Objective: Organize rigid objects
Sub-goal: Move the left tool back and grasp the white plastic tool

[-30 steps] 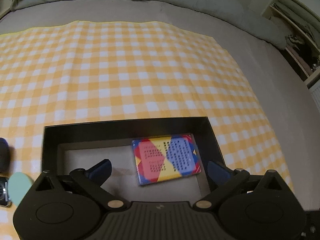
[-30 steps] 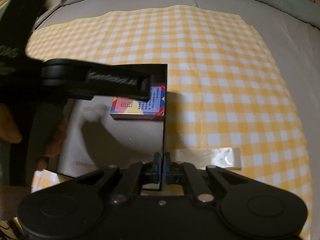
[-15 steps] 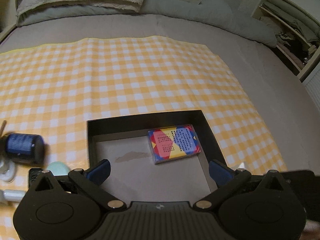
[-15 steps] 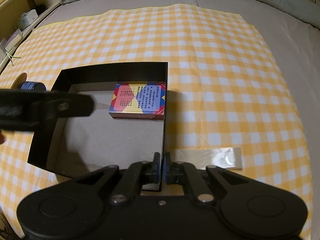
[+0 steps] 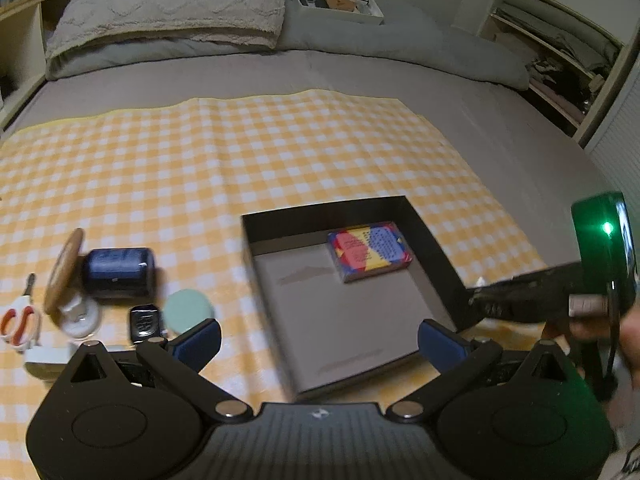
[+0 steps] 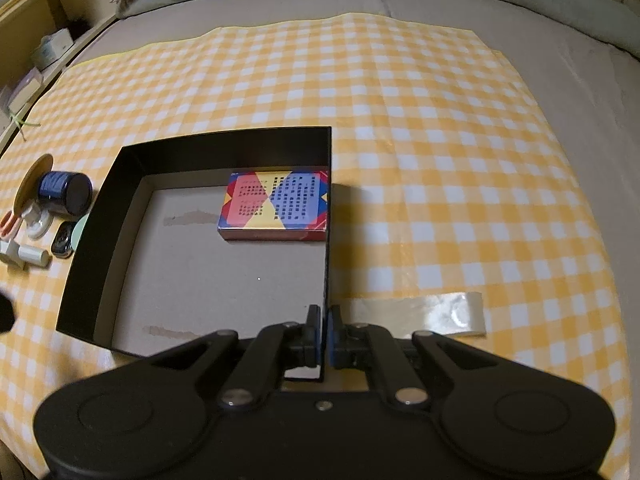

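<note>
A black open box (image 6: 224,148) with a cardboard floor lies on the yellow checked cloth (image 6: 400,120). A red, blue and yellow card box (image 6: 276,206) lies flat in its far right corner. My right gripper (image 6: 324,336) is shut on the box's right wall near the front corner. My left gripper (image 5: 320,342) hangs open above the box's (image 5: 320,208) near left side, nothing between its fingers. Left of the box lie a dark blue jar (image 5: 118,268), a wooden lid (image 5: 64,272), a mint round lid (image 5: 188,308), a black key fob (image 5: 144,324) and scissors (image 5: 18,322).
A strip of clear tape (image 6: 420,312) lies on the cloth right of the box. The cloth covers a grey bed with pillows (image 5: 168,4) at the far end. Shelves (image 5: 560,52) stand to the right, and a hand (image 5: 632,344) holds the right gripper's housing (image 5: 600,240).
My left gripper has drawn back, up and to the left, away from the card box, and has left the right wrist view. The small objects at the left came into sight. The right gripper kept still.
</note>
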Motion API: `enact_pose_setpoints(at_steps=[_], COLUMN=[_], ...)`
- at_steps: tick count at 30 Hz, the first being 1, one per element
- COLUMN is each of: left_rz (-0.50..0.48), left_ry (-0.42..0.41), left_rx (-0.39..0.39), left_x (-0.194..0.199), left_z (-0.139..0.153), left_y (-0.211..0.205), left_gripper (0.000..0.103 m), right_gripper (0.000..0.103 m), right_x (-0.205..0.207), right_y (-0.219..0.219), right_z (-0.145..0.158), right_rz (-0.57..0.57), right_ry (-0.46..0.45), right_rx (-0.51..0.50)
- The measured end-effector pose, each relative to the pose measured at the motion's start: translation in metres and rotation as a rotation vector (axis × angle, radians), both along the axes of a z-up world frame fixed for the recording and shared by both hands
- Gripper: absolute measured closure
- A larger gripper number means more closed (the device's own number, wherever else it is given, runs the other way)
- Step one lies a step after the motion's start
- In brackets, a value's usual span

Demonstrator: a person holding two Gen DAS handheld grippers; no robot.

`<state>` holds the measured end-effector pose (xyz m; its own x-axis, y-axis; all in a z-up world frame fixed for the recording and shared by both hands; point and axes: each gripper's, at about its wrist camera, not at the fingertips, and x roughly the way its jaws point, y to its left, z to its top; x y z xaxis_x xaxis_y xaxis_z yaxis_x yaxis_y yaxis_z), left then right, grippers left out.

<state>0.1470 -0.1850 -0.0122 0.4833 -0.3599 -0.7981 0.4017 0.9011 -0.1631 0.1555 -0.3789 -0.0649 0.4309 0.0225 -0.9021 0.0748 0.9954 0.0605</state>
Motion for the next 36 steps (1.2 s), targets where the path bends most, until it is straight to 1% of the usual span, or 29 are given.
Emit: enact_pose_setpoints(at_steps=[4, 8, 12, 16, 19, 22, 25, 28, 30, 32, 36], left_rz=[-0.003, 0.022, 0.091, 0.185, 0.248, 0.277, 0.295, 0.294, 0.288, 0.28, 0.279], left_ry=[-0.019, -0.034, -0.04, -0.036, -0.044, -0.059, -0.045, -0.033, -0.044, -0.053, -0.028], left_rx=[0.007, 0.015, 0.014, 0.027, 0.066, 0.13, 0.172, 0.171, 0.169, 0.167, 0.142], left_x=[-0.005, -0.001, 0.012, 0.025, 0.033, 0.039, 0.046, 0.048, 0.048, 0.047, 0.047], left_z=[0.002, 0.003, 0.005, 0.002, -0.007, -0.019, -0.033, -0.044, -0.049, -0.056, -0.066], left_y=[0.022, 0.049, 0.082, 0.117, 0.143, 0.164, 0.181, 0.192, 0.193, 0.192, 0.184], left_gripper=[0.0, 0.0, 0.0, 0.0, 0.0, 0.0, 0.0, 0.0, 0.0, 0.0, 0.0], right_gripper=[0.099, 0.099, 0.097, 0.097, 0.094, 0.09, 0.089, 0.089, 0.093, 0.096, 0.096], right_x=[0.0, -0.001, -0.003, -0.002, -0.001, 0.002, 0.005, 0.006, 0.009, 0.013, 0.019], right_y=[-0.005, 0.0, 0.004, 0.004, 0.003, 0.001, 0.0, -0.001, -0.002, -0.003, -0.008], right_z=[0.0, 0.001, -0.002, -0.006, -0.008, -0.011, -0.012, -0.012, -0.013, -0.013, -0.017], right_rz=[-0.047, -0.053, -0.036, -0.033, -0.033, -0.028, -0.025, -0.024, -0.015, -0.01, -0.014], right_ry=[0.004, 0.015, 0.027, 0.034, 0.034, 0.035, 0.034, 0.038, 0.048, 0.055, 0.06], right_rx=[0.033, 0.007, -0.037, -0.051, -0.04, -0.04, -0.05, -0.041, -0.024, -0.035, -0.027])
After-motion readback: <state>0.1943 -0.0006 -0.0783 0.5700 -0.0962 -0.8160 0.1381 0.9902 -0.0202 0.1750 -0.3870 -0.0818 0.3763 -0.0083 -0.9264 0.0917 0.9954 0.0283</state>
